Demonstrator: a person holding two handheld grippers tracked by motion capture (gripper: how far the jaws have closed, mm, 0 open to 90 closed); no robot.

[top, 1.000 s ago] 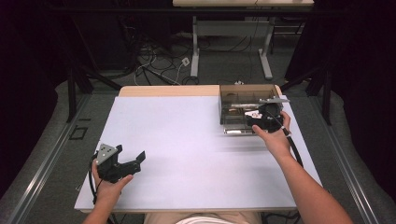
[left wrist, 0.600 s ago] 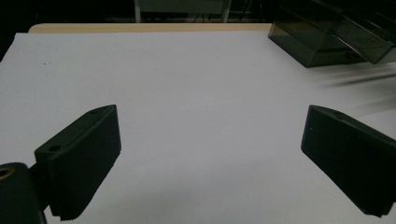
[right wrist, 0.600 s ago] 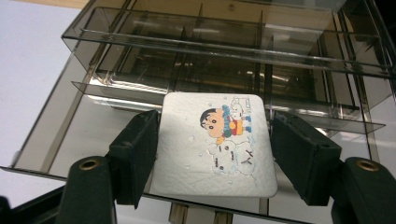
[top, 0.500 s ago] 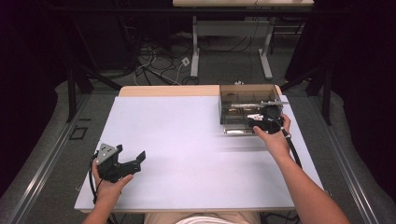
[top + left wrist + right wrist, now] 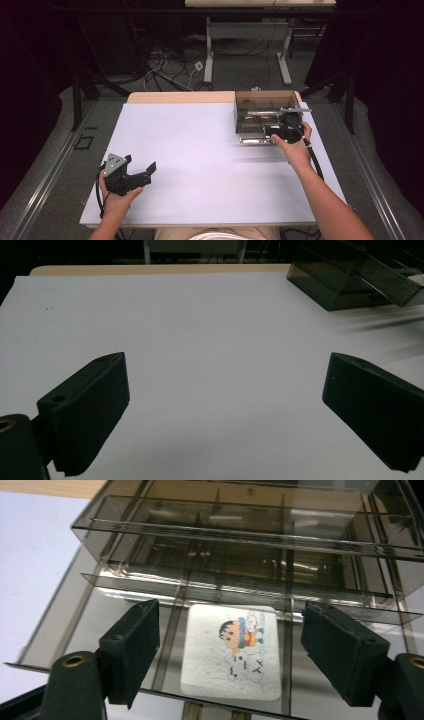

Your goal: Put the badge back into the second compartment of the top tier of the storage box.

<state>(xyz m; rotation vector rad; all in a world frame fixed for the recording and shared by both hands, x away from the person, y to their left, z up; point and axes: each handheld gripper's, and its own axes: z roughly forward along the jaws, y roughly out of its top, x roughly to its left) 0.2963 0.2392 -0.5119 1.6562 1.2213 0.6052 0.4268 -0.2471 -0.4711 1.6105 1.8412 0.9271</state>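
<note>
A smoked clear drawer box (image 5: 260, 106) stands at the table's far right. Its bottom drawer (image 5: 90, 630) is pulled out toward me. A white card with a cartoon figure (image 5: 235, 672) lies flat in that drawer. My right gripper (image 5: 232, 622) hovers over the drawer front; its jaws have just been opening and stand either side of the card without touching it. In the high view, the right gripper (image 5: 281, 131) is at the box's front. My left gripper (image 5: 144, 172) rests near the front left of the table, open and with nothing in it (image 5: 225, 410).
The white table top (image 5: 200, 145) spreads wide between the two hands. The box (image 5: 345, 282) is far off to the left gripper's upper right. A wooden strip (image 5: 175, 97) runs along the far edge. Cables and desk legs lie beyond the table.
The right hand has shifted very slightly at the front of the box. The left hand and its gripper have stayed where they were.
</note>
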